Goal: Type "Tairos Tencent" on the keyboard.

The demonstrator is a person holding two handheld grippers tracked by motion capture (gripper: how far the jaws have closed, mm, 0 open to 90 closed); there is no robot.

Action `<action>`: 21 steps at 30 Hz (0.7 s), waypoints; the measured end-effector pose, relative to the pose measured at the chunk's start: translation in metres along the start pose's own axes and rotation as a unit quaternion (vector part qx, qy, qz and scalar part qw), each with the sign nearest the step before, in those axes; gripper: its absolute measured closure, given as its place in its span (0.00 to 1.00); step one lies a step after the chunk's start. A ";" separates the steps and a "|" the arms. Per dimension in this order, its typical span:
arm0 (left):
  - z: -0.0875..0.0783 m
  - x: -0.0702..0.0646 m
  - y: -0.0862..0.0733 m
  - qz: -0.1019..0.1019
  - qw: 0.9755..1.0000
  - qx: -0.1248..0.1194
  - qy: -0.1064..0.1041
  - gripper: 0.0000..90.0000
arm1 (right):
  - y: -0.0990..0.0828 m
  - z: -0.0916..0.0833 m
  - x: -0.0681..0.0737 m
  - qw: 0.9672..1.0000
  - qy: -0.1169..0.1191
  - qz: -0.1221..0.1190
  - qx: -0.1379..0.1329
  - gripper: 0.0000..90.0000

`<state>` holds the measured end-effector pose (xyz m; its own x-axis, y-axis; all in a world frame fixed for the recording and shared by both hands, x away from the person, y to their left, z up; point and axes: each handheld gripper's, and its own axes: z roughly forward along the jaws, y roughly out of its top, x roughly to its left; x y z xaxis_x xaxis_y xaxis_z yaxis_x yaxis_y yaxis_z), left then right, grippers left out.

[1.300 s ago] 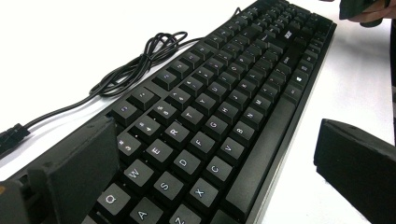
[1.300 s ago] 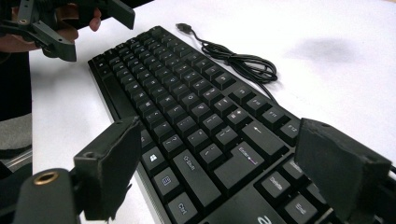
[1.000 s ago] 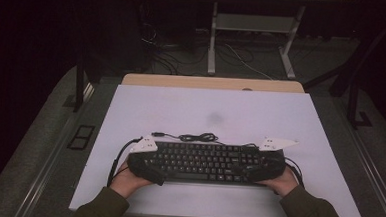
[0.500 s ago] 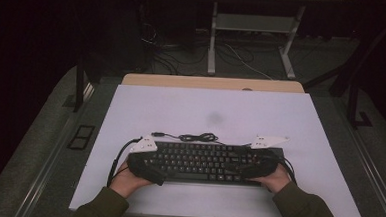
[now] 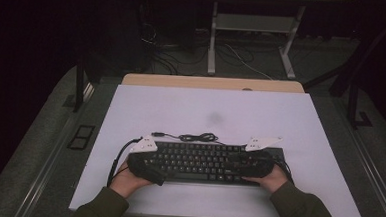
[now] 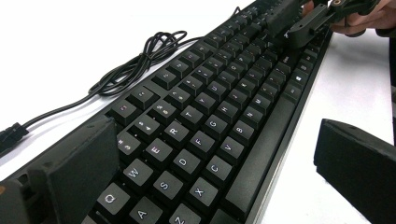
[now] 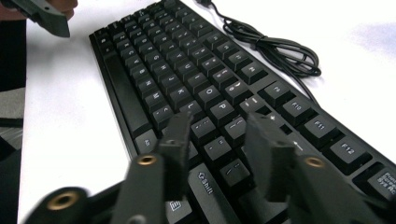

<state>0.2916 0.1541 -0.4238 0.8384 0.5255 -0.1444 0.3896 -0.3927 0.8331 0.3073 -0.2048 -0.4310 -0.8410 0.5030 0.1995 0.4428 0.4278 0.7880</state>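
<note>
The black keyboard (image 5: pixel 203 162) lies at the near edge of the white table (image 5: pixel 180 113). The left gripper (image 6: pixel 210 177) straddles its left end, jaws spread wide, gripping nothing. The right gripper (image 7: pixel 219 154), its jaws just narrowing, hovers above the right-hand keys, nothing pinched. Closing squarely across the case edges, clear of the coiled cable (image 5: pixel 194 137), likely serves best.

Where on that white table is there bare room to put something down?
The far half of the white table, beyond the coiled cable, is bare, and so are the strips left and right of the keyboard. It is crowded at the near edge, where both tongs sit at the keyboard's ends.
</note>
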 end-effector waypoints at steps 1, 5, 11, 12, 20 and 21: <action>0.000 0.000 0.000 -0.001 1.000 0.000 0.000 0.00 | 0.000 0.000 0.001 1.000 0.000 -0.001 0.002 0.75; 0.000 0.000 0.000 0.000 1.000 0.002 -0.001 0.00 | -0.001 0.002 0.002 1.000 0.003 -0.013 0.013 0.85; 0.001 0.000 -0.001 -0.001 1.000 0.003 -0.001 0.00 | -0.002 0.003 0.003 0.999 0.010 -0.024 0.028 0.99; 0.001 0.000 -0.001 -0.001 1.000 0.003 -0.001 0.00 | -0.002 0.003 0.003 0.999 0.011 -0.026 0.031 0.99; 0.001 0.001 0.000 0.000 1.000 0.003 0.000 0.00 | -0.003 0.006 0.006 0.998 0.016 -0.034 0.046 0.99; 0.001 0.001 0.000 0.000 1.000 0.003 0.000 0.00 | -0.004 0.007 0.006 0.998 0.013 -0.037 0.052 0.99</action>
<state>0.2924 0.1540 -0.4247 0.8384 0.5257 -0.1439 0.3920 -0.3981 0.8294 0.3028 -0.1979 -0.4371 -0.8802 0.4475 0.1584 0.4069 0.5394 0.7372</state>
